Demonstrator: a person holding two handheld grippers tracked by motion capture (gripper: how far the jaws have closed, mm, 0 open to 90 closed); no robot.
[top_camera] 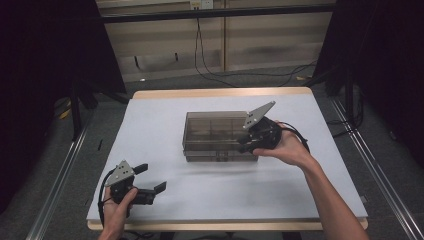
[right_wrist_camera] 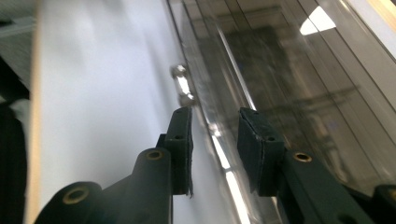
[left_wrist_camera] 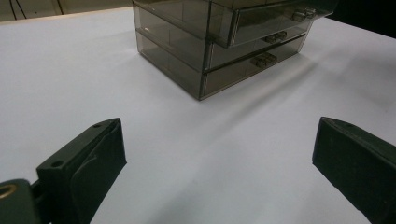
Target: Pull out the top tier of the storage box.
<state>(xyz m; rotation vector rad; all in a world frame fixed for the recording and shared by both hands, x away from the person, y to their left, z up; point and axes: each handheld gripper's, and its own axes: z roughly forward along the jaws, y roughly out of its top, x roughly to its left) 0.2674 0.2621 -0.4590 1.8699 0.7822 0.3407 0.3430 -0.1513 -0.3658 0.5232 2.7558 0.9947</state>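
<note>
At drawer box (top_camera: 217, 136) front edge: right tongs (top_camera: 245, 145), narrow gap.

Overhead light, white table (top_camera: 165, 130) bright and even, surroundings dark to near-black at left and right edges of the high view. Soft shadow right of and nearer than the smoky drawer box (left_wrist_camera: 219, 42) in the left gripper view. Right gripper view motion-blurred, white glare patch on the box top at far right.

Smoky translucent drawer box (top_camera: 216, 135), three stacked drawers with small handles (left_wrist_camera: 264, 59), upright near the middle of the white worktop (top_camera: 165, 125).
</note>
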